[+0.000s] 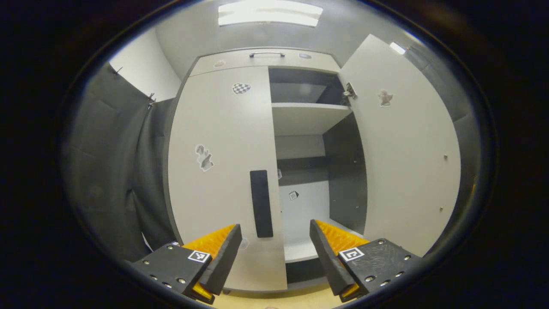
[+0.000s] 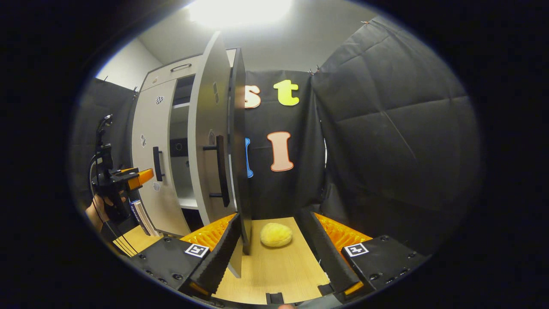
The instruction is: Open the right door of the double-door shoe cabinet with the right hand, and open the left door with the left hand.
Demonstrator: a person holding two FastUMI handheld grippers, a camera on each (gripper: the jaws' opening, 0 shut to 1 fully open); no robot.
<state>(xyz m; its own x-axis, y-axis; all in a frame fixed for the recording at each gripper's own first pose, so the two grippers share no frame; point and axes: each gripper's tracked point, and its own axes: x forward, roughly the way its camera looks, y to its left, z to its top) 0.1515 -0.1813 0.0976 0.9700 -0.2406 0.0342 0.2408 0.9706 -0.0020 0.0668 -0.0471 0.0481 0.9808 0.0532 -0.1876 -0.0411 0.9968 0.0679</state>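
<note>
Cabinet [image 1: 223, 141]: right door [image 1: 403, 146] swung open, left door [image 1: 221, 171] closed; both claws apart.

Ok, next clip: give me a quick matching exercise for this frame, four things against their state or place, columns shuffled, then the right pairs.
Things:
1. right door
2. left door
3. yellow ball
4. left gripper

States or places:
A. on the wooden floor
B. swung open
C. closed
D. open, fingers in front of the black handle

Pairs: 1-B, 2-C, 3-A, 4-D
</note>
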